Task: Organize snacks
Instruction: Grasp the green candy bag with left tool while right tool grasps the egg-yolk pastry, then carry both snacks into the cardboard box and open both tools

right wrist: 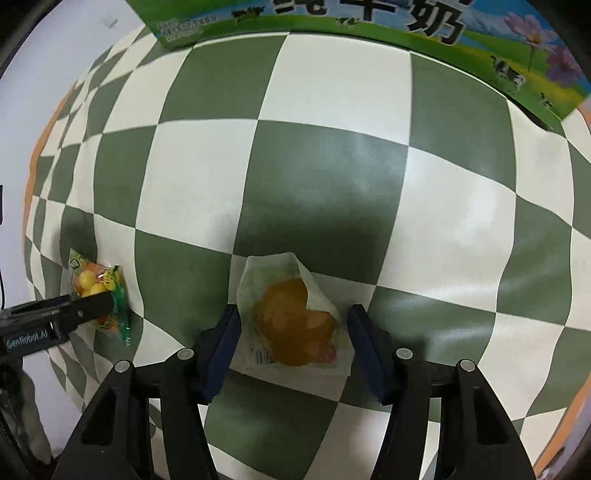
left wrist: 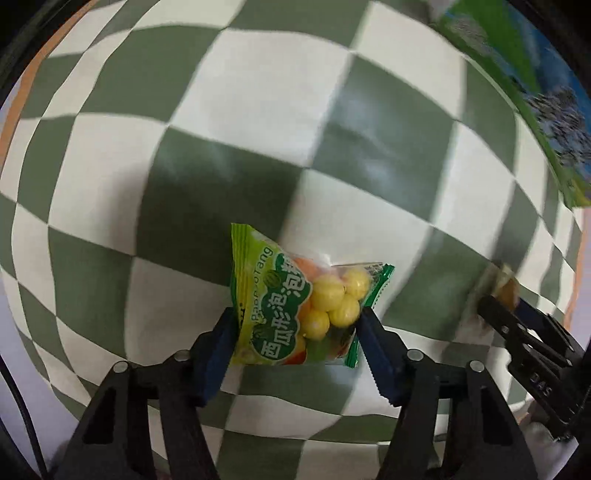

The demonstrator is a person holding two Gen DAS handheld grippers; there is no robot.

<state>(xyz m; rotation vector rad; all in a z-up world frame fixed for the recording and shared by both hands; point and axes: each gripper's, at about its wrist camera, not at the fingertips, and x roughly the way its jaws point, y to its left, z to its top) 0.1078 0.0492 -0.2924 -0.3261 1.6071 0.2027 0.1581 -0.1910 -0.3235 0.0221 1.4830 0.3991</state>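
A green bag of yellow and orange gum balls (left wrist: 299, 306) sits between the blue fingers of my left gripper (left wrist: 295, 317), which press on both of its sides; it also shows in the right wrist view (right wrist: 98, 291). A clear packet with an orange snack (right wrist: 291, 321) lies between the fingers of my right gripper (right wrist: 291, 325). The left finger touches the packet; a small gap shows at the right finger. The right gripper also shows in the left wrist view (left wrist: 502, 295), with the packet blurred at its tip.
A green-and-white checkered cloth (right wrist: 332, 177) covers the table. A green and blue milk carton box (right wrist: 369, 22) stands at the far edge; it also shows in the left wrist view (left wrist: 524, 74). An orange table edge (right wrist: 37, 155) shows at the left.
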